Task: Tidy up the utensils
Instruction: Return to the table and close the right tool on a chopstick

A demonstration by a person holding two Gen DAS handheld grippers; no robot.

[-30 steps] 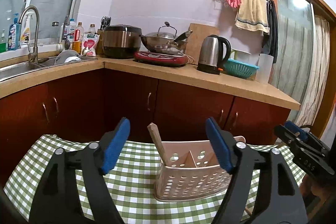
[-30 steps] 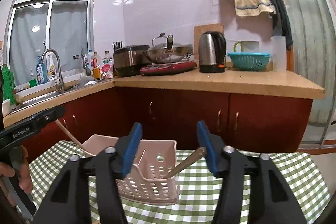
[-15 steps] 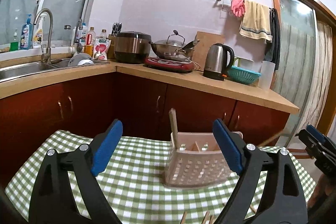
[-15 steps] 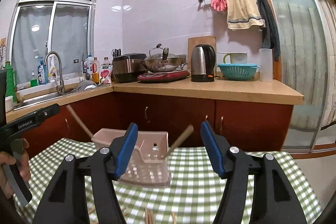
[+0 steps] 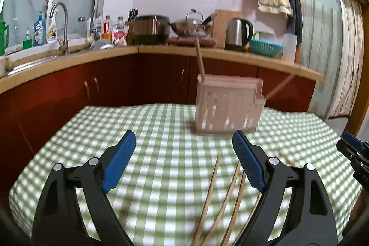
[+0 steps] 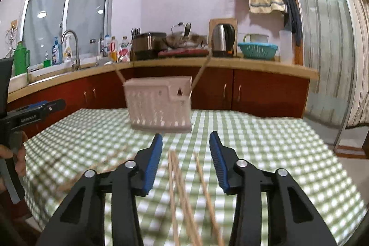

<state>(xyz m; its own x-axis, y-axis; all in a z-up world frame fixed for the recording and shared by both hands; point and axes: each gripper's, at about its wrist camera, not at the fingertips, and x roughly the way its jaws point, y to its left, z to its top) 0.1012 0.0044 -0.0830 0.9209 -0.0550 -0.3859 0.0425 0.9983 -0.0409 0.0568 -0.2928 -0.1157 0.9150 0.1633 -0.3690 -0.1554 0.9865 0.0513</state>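
A pale pink perforated utensil holder (image 5: 227,105) (image 6: 159,105) stands at the far side of the green checked tablecloth (image 5: 161,130). Two wooden chopsticks lean out of it, one to the left (image 5: 200,59) (image 6: 120,75) and one to the right (image 5: 280,85) (image 6: 200,74). Several loose chopsticks (image 5: 209,195) (image 6: 182,190) lie on the cloth near me. My left gripper (image 5: 183,134) hovers wide above them, its jaws closing slightly, with nothing between the pads. The jaws of my right gripper (image 6: 186,135) are closing over the loose chopsticks without touching them.
Behind the table runs a counter (image 5: 230,54) over red cabinets, with a kettle (image 5: 238,32), pots, bottles and a sink. Each gripper shows at the edge of the other's view: the right gripper (image 5: 352,149), and the left gripper (image 6: 34,110) in a hand.
Both grippers have drawn back from the holder and sunk lower, so it looks farther off. Loose chopsticks have come into view below them. The right jaws have narrowed.
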